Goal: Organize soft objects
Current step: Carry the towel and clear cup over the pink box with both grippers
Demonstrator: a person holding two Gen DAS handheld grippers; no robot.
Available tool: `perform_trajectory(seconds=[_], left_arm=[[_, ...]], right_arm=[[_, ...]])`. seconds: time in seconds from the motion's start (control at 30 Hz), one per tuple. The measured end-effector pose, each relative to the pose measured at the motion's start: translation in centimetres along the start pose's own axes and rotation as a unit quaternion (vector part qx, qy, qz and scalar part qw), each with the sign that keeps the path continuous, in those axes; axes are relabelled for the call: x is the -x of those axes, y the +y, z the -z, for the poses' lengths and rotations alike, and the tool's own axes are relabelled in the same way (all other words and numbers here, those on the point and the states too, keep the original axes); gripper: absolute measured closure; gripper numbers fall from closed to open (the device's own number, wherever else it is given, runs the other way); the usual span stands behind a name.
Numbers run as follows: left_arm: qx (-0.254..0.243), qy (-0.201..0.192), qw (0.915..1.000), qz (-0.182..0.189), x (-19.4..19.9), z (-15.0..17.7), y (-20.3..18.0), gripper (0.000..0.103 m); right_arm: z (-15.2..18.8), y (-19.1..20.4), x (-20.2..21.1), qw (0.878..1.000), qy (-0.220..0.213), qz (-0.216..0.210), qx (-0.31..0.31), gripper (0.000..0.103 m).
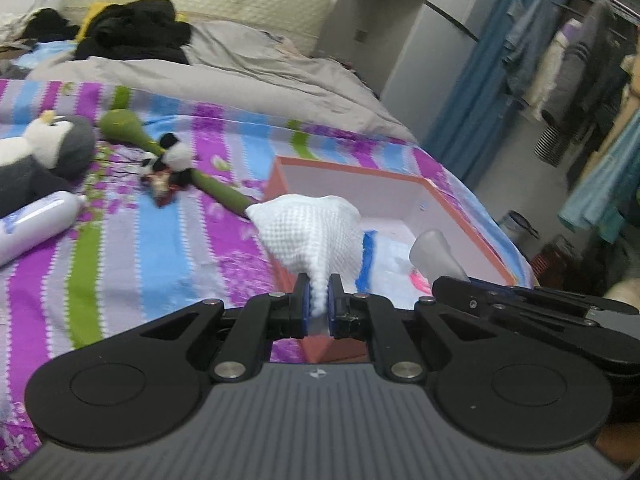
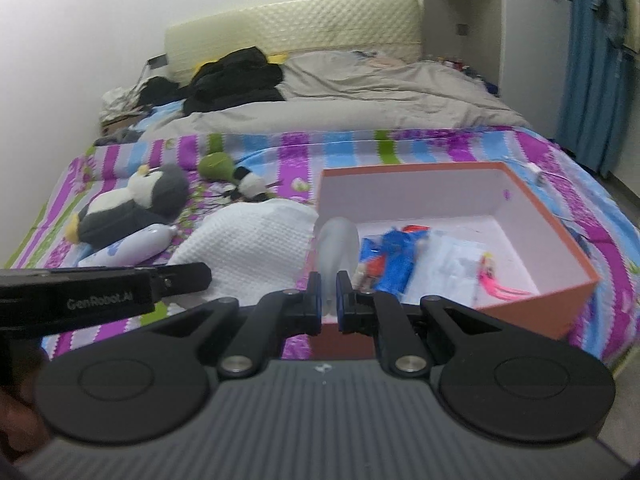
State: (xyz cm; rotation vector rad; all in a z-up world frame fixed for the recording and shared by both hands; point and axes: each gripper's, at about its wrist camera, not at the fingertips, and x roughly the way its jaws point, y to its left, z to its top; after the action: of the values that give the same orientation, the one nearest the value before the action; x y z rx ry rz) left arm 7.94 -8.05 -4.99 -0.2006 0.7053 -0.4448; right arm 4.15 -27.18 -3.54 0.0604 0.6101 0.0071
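Left gripper (image 1: 318, 300) jaws pinching a white textured cloth (image 1: 312, 228), right gripper (image 2: 329, 296) jaws pinching a translucent soft piece (image 2: 338, 246), both at the near-left corner of the orange box (image 2: 536, 312) on the bed (image 2: 120, 320)

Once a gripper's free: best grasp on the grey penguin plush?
Probably pinch the grey penguin plush across its head, coming from above. It lies on its side on the striped bedspread, head the highest part; the white bottle crowds the near side.
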Motion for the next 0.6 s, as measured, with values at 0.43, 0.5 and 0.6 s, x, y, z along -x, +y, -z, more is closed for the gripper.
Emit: perform_trajectory(seconds=[0.43,0.5,0.6], left_arm=[[-0.043,0.032,0.9981,0.032,-3.9,-0.7,-4.5,0.092],[-0.048,0.039,0.9976,0.032,-5.0,-1.2,-4.9,0.092],[-0.053,0.048,0.9969,0.032,-7.0,-2.0,-5.3,0.092]], right_arm=[[0.6,-5.1,-0.9,0.998,0.010,0.040,-0.053,0.092],[0.3,-5.9,-1.8,0.997,0.014,0.043,-0.058,0.092],[-0.1,-7.0,-3.2,0.997,0.021,0.045,-0.064,0.092]])
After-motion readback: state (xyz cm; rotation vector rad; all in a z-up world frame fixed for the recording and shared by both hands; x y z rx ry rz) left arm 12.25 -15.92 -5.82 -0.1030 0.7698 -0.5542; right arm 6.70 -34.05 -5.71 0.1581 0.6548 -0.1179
